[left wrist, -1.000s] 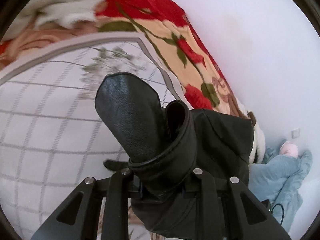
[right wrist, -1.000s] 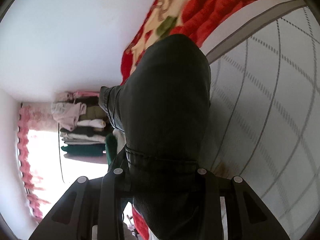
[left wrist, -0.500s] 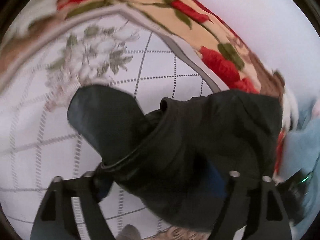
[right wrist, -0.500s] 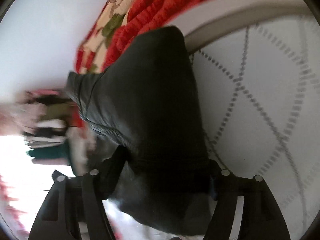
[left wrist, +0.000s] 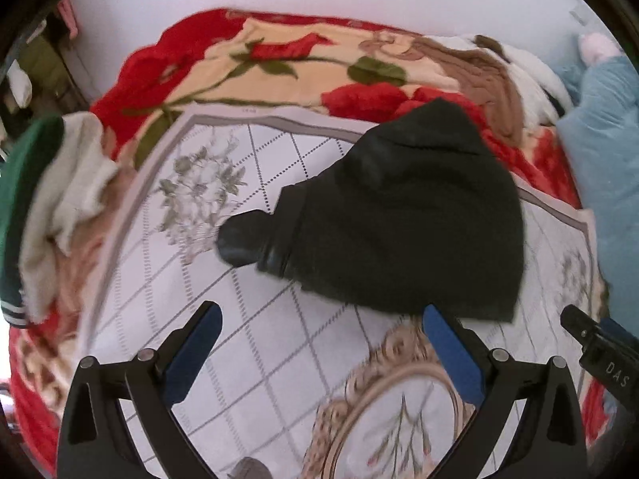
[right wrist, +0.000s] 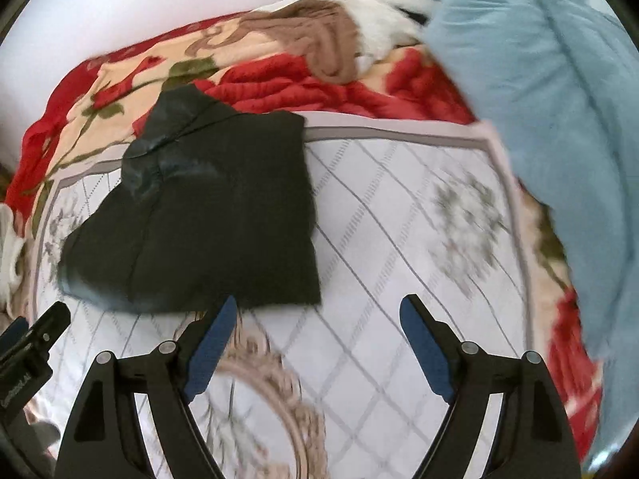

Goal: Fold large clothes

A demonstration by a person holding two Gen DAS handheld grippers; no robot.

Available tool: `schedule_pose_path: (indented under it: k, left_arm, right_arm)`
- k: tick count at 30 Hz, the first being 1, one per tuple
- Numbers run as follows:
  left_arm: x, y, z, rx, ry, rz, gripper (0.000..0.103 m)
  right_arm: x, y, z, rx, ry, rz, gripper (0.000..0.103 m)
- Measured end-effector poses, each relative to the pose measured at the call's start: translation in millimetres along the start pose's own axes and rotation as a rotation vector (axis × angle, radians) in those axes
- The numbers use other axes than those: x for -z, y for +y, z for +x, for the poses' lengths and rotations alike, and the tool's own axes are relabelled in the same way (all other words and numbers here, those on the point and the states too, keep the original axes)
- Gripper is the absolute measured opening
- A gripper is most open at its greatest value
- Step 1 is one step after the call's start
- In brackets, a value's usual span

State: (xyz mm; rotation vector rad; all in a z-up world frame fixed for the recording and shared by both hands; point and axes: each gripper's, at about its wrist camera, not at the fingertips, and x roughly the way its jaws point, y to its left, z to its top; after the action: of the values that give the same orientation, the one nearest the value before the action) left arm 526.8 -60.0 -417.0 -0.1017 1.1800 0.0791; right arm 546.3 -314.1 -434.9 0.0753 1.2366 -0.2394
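A black leather-look garment lies folded on the white quilted mat, with a sleeve end sticking out to its left. It also shows in the right wrist view on the same mat. My left gripper is open and empty, just in front of the garment's near edge. My right gripper is open and empty, near the garment's front right corner. The other gripper's tip shows at each view's edge.
A red rose-print blanket lies under and behind the mat. A green and cream garment pile sits at the left. A light blue garment lies at the right. A brown and white garment lies at the back by the white wall.
Both grippers held the black garment up; they have let go and opened. The garment now lies folded on the mat and both grippers have drawn back from it.
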Motion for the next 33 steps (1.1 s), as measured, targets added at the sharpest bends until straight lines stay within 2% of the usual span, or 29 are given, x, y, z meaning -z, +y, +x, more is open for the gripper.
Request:
schedule_pose_path:
  k: [5, 11, 14, 19, 26, 33]
  left_arm:
    - [12, -1, -92, -0.008, -0.051, 0.037, 0.103]
    - [32, 0, -209, -0.003, -0.115, 0.056, 0.103]
    - [49, -2, -280, -0.001, -0.172, 0.080, 0.103]
    - [79, -1, -371, 0.003, -0.222, 0.099, 0.103]
    - [120, 2, -466, 0.021, -0.284, 0.107, 0.103]
    - [146, 15, -512, 0.033, -0.326, 0.088, 0.103]
  right_arm:
    - [33, -10, -100, 0.039, -0.049, 0.023, 0.085]
    - [58, -16, -229, 0.055, -0.151, -0.028, 0.085]
    - [78, -26, -302, 0.048, -0.198, -0.031, 0.085]
    - [114, -38, -406, 0.056, -0.267, -0.033, 0.085]
    - [169, -56, -514, 0.054, -0.339, -0.035, 0.085]
    - [217, -67, -585, 0.045, -0.392, -0.039, 0.085]
